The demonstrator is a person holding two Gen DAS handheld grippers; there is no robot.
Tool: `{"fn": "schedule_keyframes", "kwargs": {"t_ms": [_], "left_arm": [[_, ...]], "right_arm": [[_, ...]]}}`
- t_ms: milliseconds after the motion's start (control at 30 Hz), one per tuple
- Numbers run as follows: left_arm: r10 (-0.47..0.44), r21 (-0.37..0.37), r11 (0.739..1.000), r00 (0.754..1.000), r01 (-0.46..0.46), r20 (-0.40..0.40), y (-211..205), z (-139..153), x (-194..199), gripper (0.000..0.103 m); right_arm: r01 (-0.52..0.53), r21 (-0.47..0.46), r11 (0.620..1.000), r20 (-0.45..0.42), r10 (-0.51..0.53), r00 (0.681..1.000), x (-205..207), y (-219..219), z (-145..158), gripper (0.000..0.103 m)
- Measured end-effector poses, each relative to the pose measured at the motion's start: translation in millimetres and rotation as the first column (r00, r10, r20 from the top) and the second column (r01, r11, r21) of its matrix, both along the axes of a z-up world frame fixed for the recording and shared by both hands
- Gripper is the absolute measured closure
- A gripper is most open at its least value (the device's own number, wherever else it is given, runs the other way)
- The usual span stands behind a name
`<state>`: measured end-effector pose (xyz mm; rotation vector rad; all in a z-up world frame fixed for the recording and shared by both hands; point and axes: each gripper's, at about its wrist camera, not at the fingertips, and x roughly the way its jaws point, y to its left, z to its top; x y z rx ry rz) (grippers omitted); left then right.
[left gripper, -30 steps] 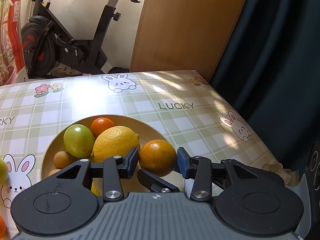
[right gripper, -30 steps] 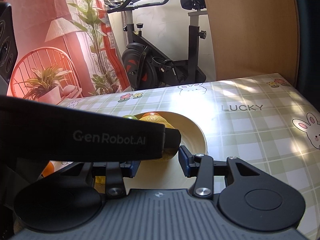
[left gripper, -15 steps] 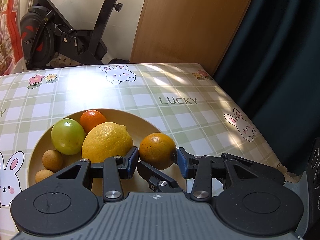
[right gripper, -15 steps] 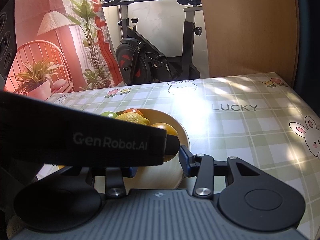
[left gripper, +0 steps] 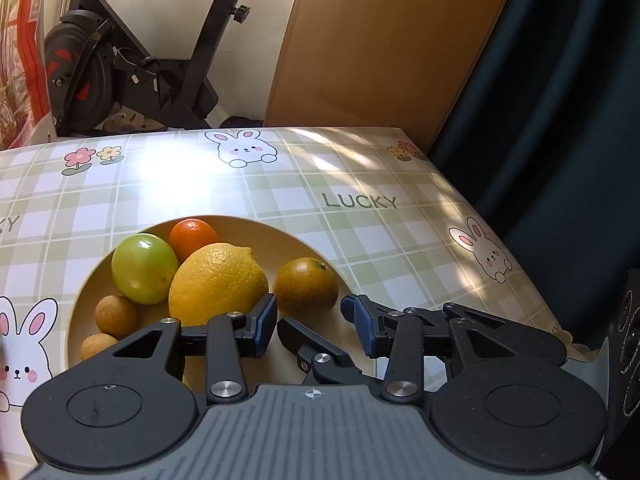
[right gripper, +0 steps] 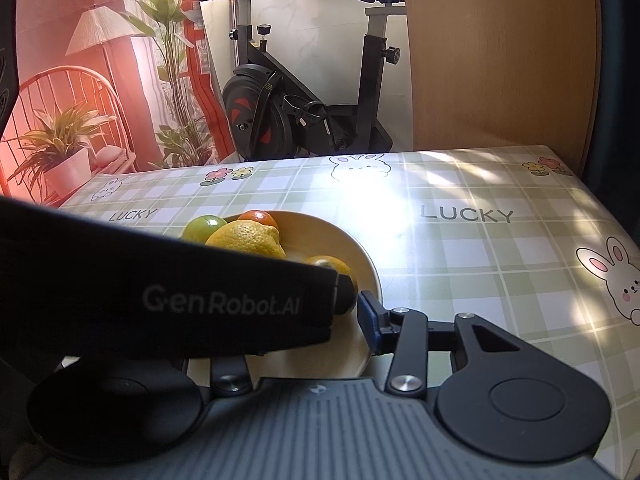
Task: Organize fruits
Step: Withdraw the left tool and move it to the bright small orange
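A: Where did the fruit sit at that point?

B: All in the plate: lemon in the middle, green fruit and small orange behind it, two little brown ones at the left edge, and a bigger orange alone on the right side.

A: Tongs?

B: Left gripper was partly open and empty, jaws just short of the bigger orange, nothing touching the pads. Right gripper looked parted too, but the left tool blocked its left finger, so I couldn't tell if it held anything.

A: Risks?

B: The two tools were crowded over the plate; they looked likely to collide. A nudge could have rolled the bigger orange over the low rim onto the table.
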<state>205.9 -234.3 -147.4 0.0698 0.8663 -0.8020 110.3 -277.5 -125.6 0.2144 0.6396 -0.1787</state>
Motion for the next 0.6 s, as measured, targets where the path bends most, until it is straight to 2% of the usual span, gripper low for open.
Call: {"fn": "schedule_keyframes", "kwargs": {"t_ms": [267,600], "left_arm": [[-0.001,-0.003,1.0,0.999,0.001,0.042,13.0,14.8,-9.4,0.058],[0.042,0.02,0.999,0.983,-0.046,0.177,54.2,38.5,-18.0,0.056]], "right_arm": [[0.002,0.003,1.0,0.007,-0.002,1.0,-5.9,3.1,9.2,0.058],[-0.017,0.065,0.998,0.001,0.017,1.0,-10.4,11.0,19.1,0.056]]}}
